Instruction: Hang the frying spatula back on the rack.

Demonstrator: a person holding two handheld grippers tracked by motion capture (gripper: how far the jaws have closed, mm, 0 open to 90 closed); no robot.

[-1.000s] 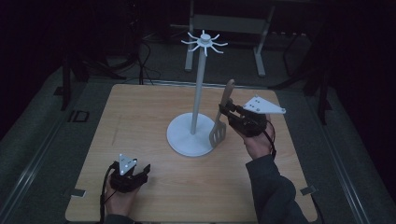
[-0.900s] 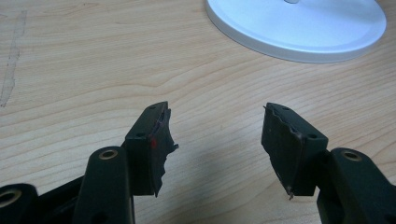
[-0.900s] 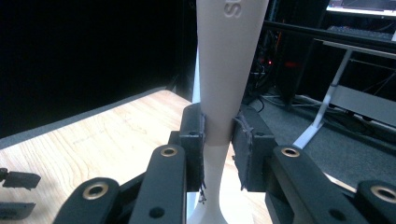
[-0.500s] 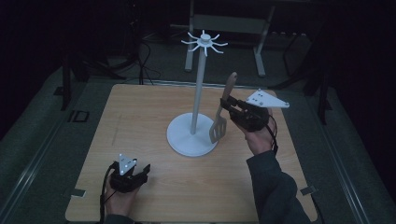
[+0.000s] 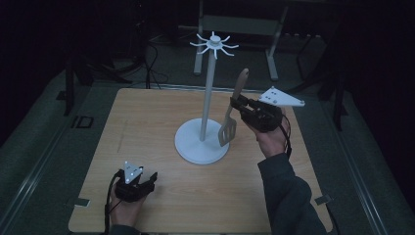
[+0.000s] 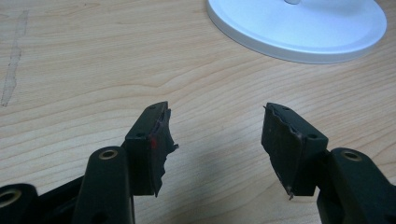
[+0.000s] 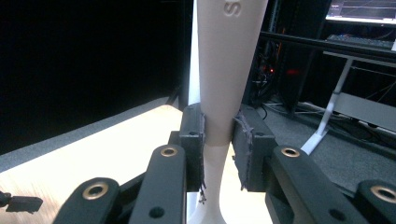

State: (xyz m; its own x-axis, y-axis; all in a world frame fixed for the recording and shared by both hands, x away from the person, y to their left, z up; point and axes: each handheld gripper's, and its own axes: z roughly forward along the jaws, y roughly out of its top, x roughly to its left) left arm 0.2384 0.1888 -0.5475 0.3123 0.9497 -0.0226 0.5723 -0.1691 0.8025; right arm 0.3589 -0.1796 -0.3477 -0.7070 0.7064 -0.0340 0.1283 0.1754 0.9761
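A white stand (image 5: 202,144) with a round base, a tall pole and hook arms on top (image 5: 214,43) stands mid-table. My right gripper (image 5: 236,104) is shut on a beige slotted spatula (image 5: 228,128), held upright just right of the pole with its slotted blade down and its handle end up. In the right gripper view the spatula handle (image 7: 227,60) rises between the two pads (image 7: 195,144), with the gripper (image 7: 218,142) closed on its narrow neck. My left gripper (image 5: 152,177) rests low near the front left of the table; its jaws (image 6: 215,135) stand open over bare wood, the stand's base (image 6: 299,25) ahead.
The wooden table (image 5: 147,122) has a dark floor around it. Behind the table stand a grey desk frame (image 5: 237,27) and cables. A pale tape mark (image 6: 11,65) lies on the wood left of the left gripper.
My right gripper has lifted the spatula a little higher and nearer the pole. The left gripper has stayed put.
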